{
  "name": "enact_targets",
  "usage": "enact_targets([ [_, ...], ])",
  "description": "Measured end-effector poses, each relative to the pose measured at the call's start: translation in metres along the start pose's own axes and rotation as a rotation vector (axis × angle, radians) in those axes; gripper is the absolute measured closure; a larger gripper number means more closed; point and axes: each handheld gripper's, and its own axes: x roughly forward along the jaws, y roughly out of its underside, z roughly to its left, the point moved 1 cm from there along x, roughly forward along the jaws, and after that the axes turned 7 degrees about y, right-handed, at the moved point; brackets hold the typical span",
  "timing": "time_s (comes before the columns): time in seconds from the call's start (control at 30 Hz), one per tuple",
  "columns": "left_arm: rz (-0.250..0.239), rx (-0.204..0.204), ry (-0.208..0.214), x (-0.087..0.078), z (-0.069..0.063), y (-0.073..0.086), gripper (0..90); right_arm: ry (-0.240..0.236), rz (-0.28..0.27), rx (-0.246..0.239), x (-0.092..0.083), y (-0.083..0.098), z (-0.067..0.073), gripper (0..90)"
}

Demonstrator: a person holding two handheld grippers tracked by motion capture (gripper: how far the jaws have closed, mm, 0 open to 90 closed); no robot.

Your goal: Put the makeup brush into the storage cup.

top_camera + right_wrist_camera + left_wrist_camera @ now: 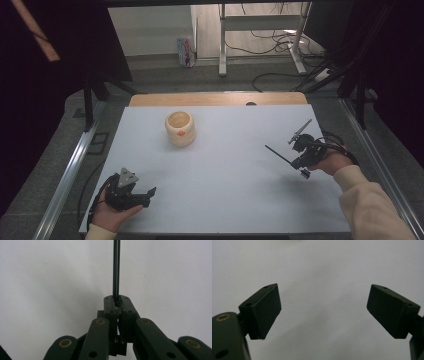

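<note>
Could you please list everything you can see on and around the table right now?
rod: one, thin, black, clamped in the right tongs, pointing away from them.
cup: one, pale wood with a small orange mark, far middle of the table.
table: one, white top with a wooden strip along the far edge.
carton: one, colourful, on the floor beyond the table.
cables: several, dark, on the floor at the back.
left tongs: one, black, jaws wide apart, near left corner.
right tongs: one, black, closed on the rod, right side.

This is looking like a lab or test room. Loose cables point(270, 42) are lying at the upper right by a metal desk frame point(260, 30), and black curtains point(30, 75) are hanging at both sides.
</note>
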Motion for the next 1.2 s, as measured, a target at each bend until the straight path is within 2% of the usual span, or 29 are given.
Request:
enact_targets([
  [0.13, 0.001, 0.001, -0.001, 0.0, 0.0, 0.0, 13.3, -0.003, -0.02, -0.006, -0.004, -0.004, 0.004, 85.4],
  [0.7, 0.005, 0.008, -0.002, 0.0, 0.0, 0.0, 13.7, -0.006, -0.035, -0.05, -0.012, -0.017, 0.016, 85.4],
  [1.2, -0.002, 0.013, -0.005, 0.0, -0.001, -0.001, 14.1, -0.006, -0.04, -0.111, -0.015, -0.029, 0.028, 85.4],
])
